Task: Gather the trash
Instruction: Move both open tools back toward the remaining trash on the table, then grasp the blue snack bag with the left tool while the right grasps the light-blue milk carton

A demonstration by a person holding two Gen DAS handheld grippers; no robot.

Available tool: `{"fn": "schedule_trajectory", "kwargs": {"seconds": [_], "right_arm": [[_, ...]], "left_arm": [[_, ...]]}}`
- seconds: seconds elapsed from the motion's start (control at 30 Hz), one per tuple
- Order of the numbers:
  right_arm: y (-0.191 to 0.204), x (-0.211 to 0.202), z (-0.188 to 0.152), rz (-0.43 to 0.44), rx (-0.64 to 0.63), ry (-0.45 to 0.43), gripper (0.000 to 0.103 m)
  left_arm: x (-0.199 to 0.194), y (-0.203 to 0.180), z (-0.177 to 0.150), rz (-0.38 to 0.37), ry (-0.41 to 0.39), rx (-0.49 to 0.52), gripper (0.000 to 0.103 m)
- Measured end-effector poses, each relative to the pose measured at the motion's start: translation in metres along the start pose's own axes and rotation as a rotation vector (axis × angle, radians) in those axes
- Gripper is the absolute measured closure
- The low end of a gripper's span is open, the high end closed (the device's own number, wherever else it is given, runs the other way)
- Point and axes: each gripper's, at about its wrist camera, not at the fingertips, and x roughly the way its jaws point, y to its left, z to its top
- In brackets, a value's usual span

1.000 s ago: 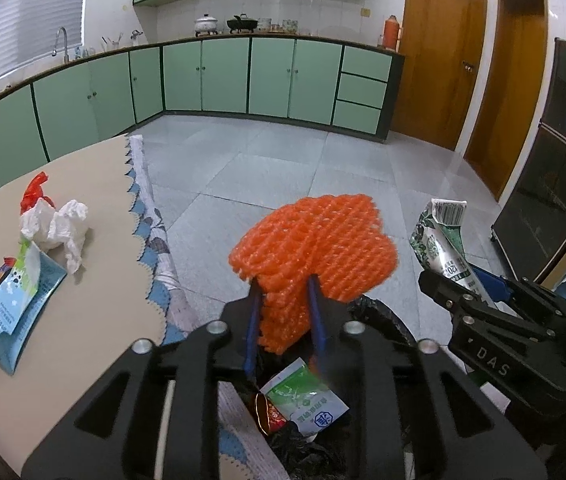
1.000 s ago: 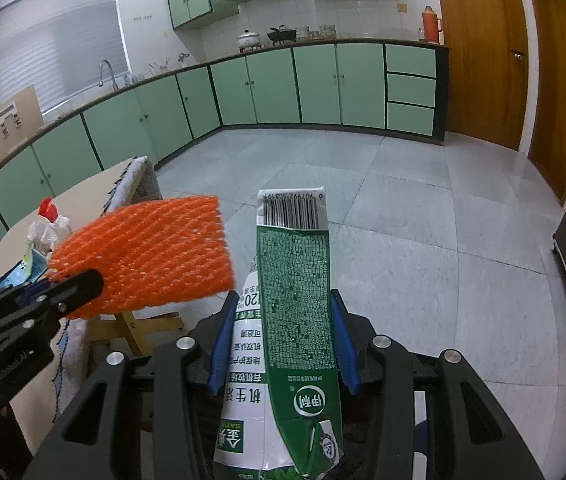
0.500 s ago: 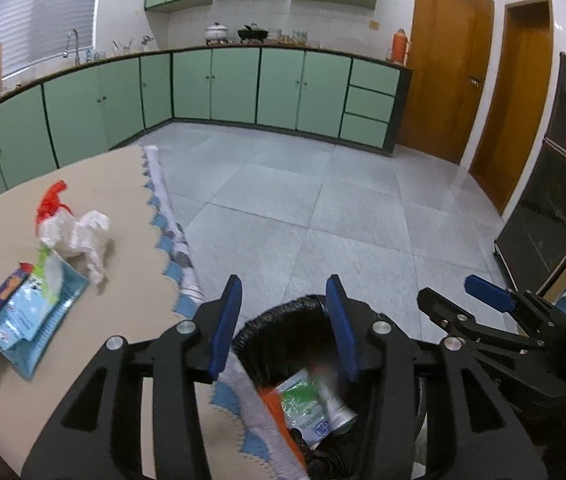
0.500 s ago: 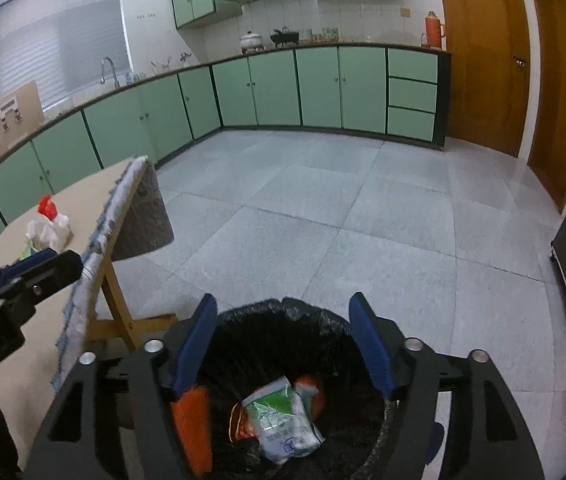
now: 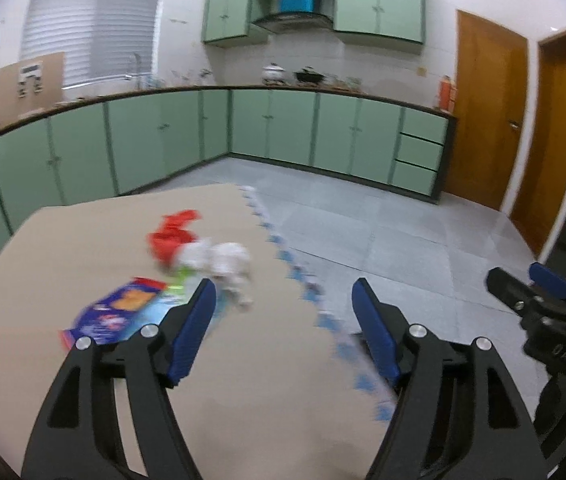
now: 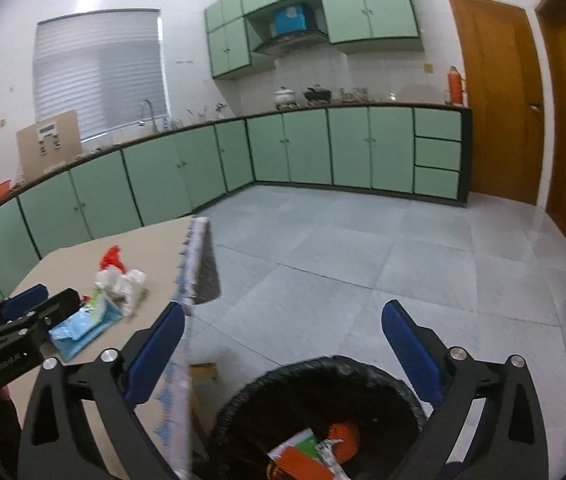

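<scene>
Four pieces of trash lie in one loose cluster on the table, toward its far right part: at the left a blue and red snack wrapper, next to it a light blue packet, then, farther back, a red scrap, and touching that a crumpled white tissue. The left gripper hangs over the near part of the table with its jaws wide open and nothing between them; its left blue pad sits just in front of the tissue and the light blue packet. The table surface to the left of the cluster and in front of it is bare beige, and the blue-patterned tablecloth fringe runs along the table's right edge, beyond which the grey tiled floor lies open up to the green cabinets. Right of the table edge, one bin lined with a black bag stands on the floor, close against the table; in it show an orange foam net and a green and white carton, with other pieces too blurred to count. The right gripper is above the bin's rim, jaws wide open and empty.
</scene>
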Motion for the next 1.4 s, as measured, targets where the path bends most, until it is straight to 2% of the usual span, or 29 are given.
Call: {"fn": "schedule_trajectory", "kwargs": {"seconds": [0.33, 0.63, 0.97, 1.4], "right_arm": [[0.089, 0.035, 0.006, 0.116, -0.057, -0.003, 0.006], [0.148, 0.082, 0.012, 0.157, -0.11, 0.012, 0.006], [0.179, 0.131, 0.009, 0.148, -0.132, 0.101, 0.007], [0.178, 0.137, 0.007, 0.159, -0.15, 0.119, 0.007]], "left_arm": [[-0.006, 0.092, 0.004, 0.185, -0.013, -0.068, 0.034], [0.021, 0.148, 0.003, 0.253, 0.043, -0.12, 0.034], [0.053, 0.168, -0.005, 0.23, 0.159, -0.144, 0.034], [0.081, 0.169, -0.016, 0.14, 0.306, -0.189, 0.034]]}}
